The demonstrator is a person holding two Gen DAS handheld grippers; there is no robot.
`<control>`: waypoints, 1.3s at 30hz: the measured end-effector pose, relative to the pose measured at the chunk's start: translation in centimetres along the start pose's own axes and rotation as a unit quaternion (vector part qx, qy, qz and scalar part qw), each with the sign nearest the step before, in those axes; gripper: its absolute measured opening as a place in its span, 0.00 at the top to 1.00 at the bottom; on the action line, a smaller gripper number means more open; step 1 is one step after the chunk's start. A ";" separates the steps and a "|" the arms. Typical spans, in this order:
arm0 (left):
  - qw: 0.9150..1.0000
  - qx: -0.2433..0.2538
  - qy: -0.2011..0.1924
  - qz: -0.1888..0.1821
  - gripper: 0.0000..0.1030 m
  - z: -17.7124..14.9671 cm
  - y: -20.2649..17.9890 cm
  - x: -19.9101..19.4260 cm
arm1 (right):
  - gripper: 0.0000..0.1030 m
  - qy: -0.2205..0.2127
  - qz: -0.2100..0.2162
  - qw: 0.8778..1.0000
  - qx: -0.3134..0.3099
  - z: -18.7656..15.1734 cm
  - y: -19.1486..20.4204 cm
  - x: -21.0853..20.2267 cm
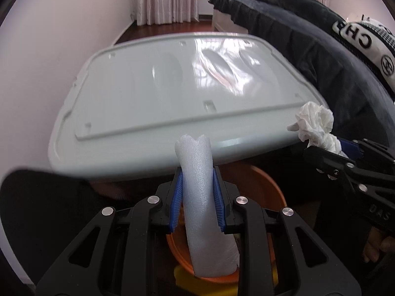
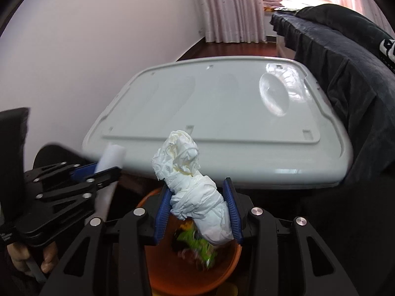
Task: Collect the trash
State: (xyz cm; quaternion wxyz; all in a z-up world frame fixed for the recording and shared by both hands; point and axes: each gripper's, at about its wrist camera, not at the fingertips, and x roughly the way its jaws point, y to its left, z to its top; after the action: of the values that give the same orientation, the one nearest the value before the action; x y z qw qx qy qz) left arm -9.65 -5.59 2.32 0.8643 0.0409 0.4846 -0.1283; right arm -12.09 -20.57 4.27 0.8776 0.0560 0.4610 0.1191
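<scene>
My left gripper (image 1: 197, 172) is shut on a white foam tube (image 1: 201, 197) that stands up between the blue pads, above an orange bin (image 1: 261, 190). My right gripper (image 2: 198, 185) is shut on a crumpled white tissue wad (image 2: 190, 172), held over the same orange bin (image 2: 172, 276), which holds a green wrapper (image 2: 195, 244) and other scraps. The right gripper with the tissue (image 1: 316, 123) shows at the right edge of the left wrist view. The left gripper with the foam tube (image 2: 111, 157) shows at the left of the right wrist view.
A pale grey plastic tray table (image 1: 138, 98) stands just beyond the bin. A dark blanket on a bed (image 1: 308, 56) lies to the right. A white wall (image 2: 74, 49) is at left, curtains (image 2: 227, 7) at the back. Something yellow (image 1: 182, 278) sits under the bin.
</scene>
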 end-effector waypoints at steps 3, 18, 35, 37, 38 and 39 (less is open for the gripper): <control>1.000 0.004 0.016 -0.007 0.78 -1.4 -0.2 0.3 | 0.60 0.005 0.003 1.000 -0.004 -1.5 0.6 -0.2; 0.995 -0.017 0.100 -0.014 0.77 -2.7 0.5 4.6 | 0.60 0.089 0.008 0.996 0.023 -2.9 0.0 4.1; 0.991 -0.029 0.132 0.001 0.29 -3.4 1.0 5.6 | 0.31 0.096 -0.001 0.995 0.034 -3.1 -0.2 5.2; 0.992 -0.030 0.126 0.003 0.29 -3.2 1.1 5.2 | 0.28 0.083 -0.008 0.996 0.033 -2.9 -0.5 4.6; 0.992 -0.030 0.123 0.005 0.29 -3.1 1.0 5.0 | 0.23 0.083 -0.008 0.996 0.033 -2.9 -0.5 4.6; 0.993 -0.029 0.116 0.006 0.29 -2.8 1.1 4.8 | 0.19 0.072 -0.015 0.997 0.031 -2.5 -0.6 4.3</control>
State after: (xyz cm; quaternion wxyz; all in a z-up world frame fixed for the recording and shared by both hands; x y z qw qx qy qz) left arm -9.31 -4.89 -3.33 0.8036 0.0333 0.5852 -0.1036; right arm -11.75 -20.01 -0.70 0.8417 0.0675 0.5271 0.0954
